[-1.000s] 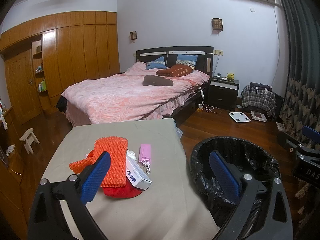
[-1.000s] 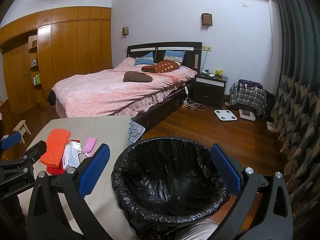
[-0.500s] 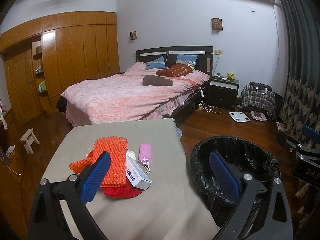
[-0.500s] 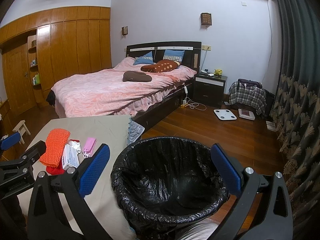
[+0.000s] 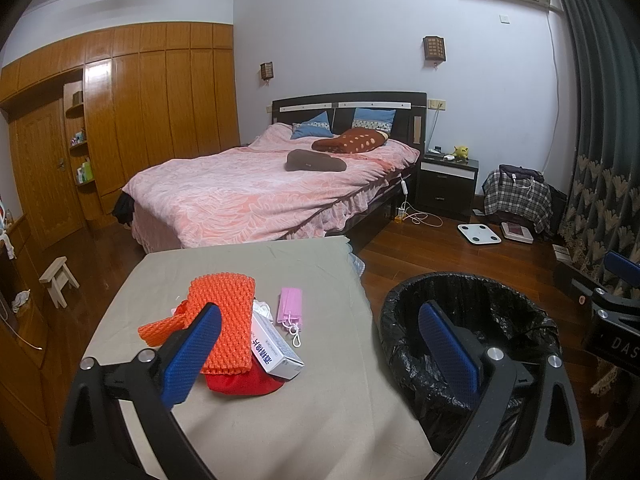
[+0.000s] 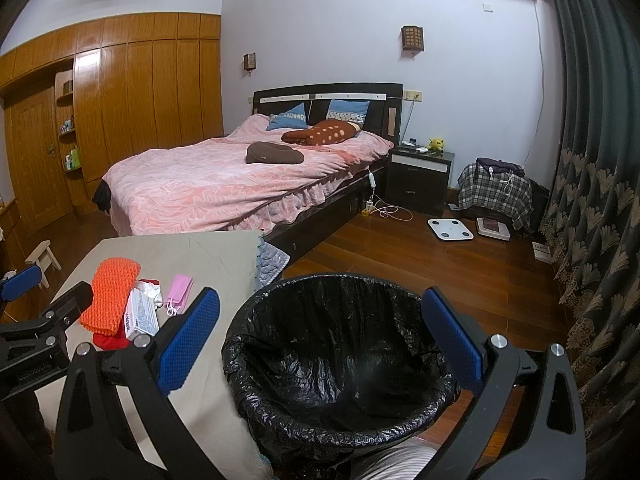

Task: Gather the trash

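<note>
Bedroom with dark wood floor (image 6: 400, 256), pale walls, wooden wardrobe (image 5: 132, 120) along the far left. Pink-covered bed (image 5: 256, 196) beyond the table's far edge, nightstand (image 5: 446, 184) beside it, white scale (image 5: 479, 234) on the floor near a dark curtain (image 6: 592, 160).

Table (image 5: 320, 400) draped in beige cloth. Trash heaped near its left edge, about midway along: orange mesh (image 5: 224, 320) on top, white box (image 5: 274, 344) touching its right side, red piece (image 5: 240, 382) under both, pink mask (image 5: 291, 307) just beside the box toward the right edge, crumpled tissue (image 6: 150, 289) behind the box.

Bin (image 6: 340, 364) with black liner off the table's right edge, on the floor, liner holding nothing visible.

Left gripper (image 5: 320, 356) spread wide, holding nothing, above the table's near edge. Right gripper (image 6: 320, 344) likewise wide and holding nothing, above the bin.
</note>
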Demonstrator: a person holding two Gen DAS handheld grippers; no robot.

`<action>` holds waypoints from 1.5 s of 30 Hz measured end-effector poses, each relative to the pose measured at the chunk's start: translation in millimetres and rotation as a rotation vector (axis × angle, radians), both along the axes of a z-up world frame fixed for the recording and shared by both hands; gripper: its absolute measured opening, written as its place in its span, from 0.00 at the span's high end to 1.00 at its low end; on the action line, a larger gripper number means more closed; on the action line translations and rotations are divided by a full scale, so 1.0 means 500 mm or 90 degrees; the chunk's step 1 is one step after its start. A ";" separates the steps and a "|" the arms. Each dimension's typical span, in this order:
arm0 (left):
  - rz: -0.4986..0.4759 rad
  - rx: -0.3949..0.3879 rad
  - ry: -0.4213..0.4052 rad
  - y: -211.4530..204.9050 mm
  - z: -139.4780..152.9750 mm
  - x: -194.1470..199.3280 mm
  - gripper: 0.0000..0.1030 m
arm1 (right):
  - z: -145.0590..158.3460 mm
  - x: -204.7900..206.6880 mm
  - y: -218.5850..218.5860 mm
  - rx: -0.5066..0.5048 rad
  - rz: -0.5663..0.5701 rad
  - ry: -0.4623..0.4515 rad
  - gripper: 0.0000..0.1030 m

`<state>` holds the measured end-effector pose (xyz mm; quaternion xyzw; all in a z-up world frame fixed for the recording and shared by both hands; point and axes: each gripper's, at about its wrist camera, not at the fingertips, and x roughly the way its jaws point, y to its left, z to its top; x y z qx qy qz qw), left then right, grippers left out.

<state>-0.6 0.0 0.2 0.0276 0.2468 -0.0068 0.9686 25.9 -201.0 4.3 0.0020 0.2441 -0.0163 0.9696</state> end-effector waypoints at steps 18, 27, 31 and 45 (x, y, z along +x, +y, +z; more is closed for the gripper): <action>0.000 -0.001 0.000 0.000 0.000 0.000 0.06 | 0.000 0.000 -0.001 0.001 0.000 0.000 0.05; 0.000 -0.001 0.001 0.000 0.000 0.000 0.06 | 0.002 0.001 -0.001 0.001 0.000 0.001 0.05; 0.001 -0.002 0.000 0.000 0.000 0.000 0.06 | 0.003 0.002 0.000 0.001 0.001 0.002 0.05; 0.019 -0.016 0.003 0.022 -0.012 0.011 0.06 | -0.019 0.028 0.039 0.005 0.017 0.006 0.05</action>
